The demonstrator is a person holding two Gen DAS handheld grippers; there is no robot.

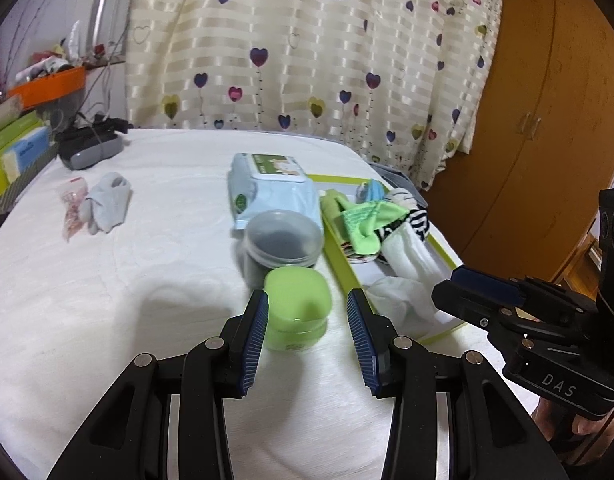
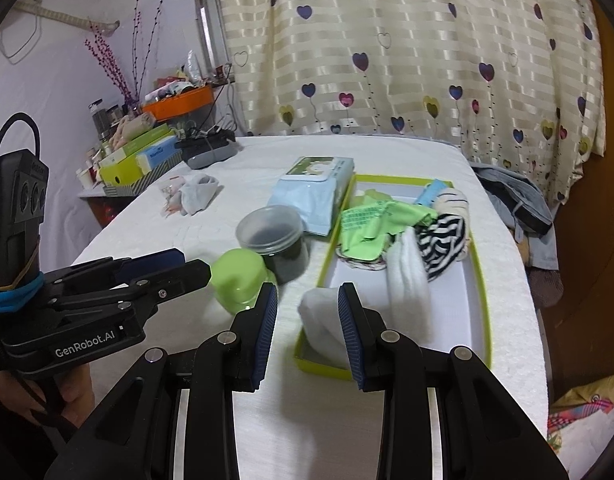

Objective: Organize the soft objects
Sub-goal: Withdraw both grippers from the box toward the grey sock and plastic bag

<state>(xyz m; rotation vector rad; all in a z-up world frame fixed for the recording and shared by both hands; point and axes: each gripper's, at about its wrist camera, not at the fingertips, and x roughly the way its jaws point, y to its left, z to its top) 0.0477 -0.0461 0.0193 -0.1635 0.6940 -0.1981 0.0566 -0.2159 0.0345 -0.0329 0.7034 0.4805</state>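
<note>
Here, socks (image 2: 403, 236) are heaped in a green-rimmed tray (image 2: 481, 280) at 2 o'clock; left gripper (image 1: 307, 304) and right gripper (image 2: 307, 300) are held released, nothing grasped.

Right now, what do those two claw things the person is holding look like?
Both are black linkage frames with ribbed blue pads. The left claw carries white "GenRobot.AI" lettering, a black cable and a blue band; the right claw is marked "DAS".
</note>
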